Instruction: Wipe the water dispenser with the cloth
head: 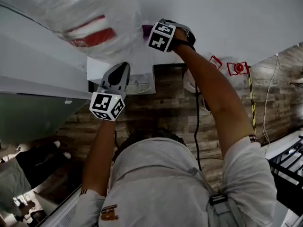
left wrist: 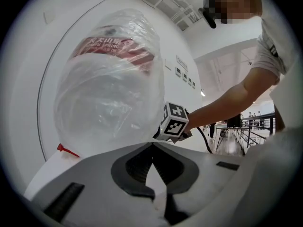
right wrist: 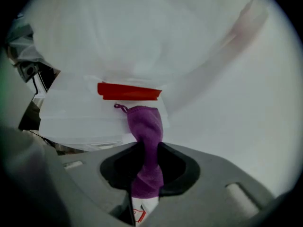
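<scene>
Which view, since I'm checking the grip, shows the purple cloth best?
The right gripper view: the purple cloth runs up between the jaws of the right gripper, which are shut on it. The head view shows only a purple sliver beside that gripper; the left gripper view shows none.

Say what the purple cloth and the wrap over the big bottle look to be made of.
Purple cloth: soft, matte fabric, perhaps microfibre; it bunches and twists where the right gripper pinches it. Bottle wrap: thin, glossy, see-through plastic film; it is crinkled, catches highlights, and the red label shows through it.
</scene>
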The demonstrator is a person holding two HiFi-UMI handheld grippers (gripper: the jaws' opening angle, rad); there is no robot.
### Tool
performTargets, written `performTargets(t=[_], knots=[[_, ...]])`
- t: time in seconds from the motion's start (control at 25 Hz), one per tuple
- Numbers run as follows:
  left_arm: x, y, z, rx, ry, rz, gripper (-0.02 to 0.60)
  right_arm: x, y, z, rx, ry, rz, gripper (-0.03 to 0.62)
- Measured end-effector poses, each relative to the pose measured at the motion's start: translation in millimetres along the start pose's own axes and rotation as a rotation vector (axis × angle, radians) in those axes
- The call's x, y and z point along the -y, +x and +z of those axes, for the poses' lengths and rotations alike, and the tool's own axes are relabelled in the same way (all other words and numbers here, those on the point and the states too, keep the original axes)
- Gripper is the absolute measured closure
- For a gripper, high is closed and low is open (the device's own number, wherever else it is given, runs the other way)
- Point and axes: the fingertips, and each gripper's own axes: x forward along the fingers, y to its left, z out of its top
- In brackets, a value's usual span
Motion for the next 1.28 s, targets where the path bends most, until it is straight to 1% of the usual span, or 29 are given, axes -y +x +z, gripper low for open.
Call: performTargets(t=[0.32, 0.64, 0.88, 1.0, 1.16, 1.28], knots=[[-6, 4, 1, -0.001, -0.005, 0.065, 0.583, 28, 17, 11, 0.014, -0.018, 0.000, 0.502], [-15, 6, -4, -0.006, -0.008, 0.103, 0.583, 43, 34, 20, 0.037, -0.004, -0.015, 0.502], [-20, 11, -4, -0.008, -0.015, 0.116, 0.583, 51, 38, 29, 0.082, 0.002, -0.043, 0.502], [-22, 11, -4, -0.005, -0.019, 0.120, 0.583, 54, 35, 30, 0.098, 0.005, -0.071, 0.502], [-22, 7, -8, -0.003, -0.021, 0.120, 0.583, 56, 28, 20, 0.111, 0.046, -0.120, 0.502], [-17, 1, -9, -0.002, -0.017, 0.110, 0.583, 53, 15, 6, 0.124, 0.117, -0.150, 0.502]])
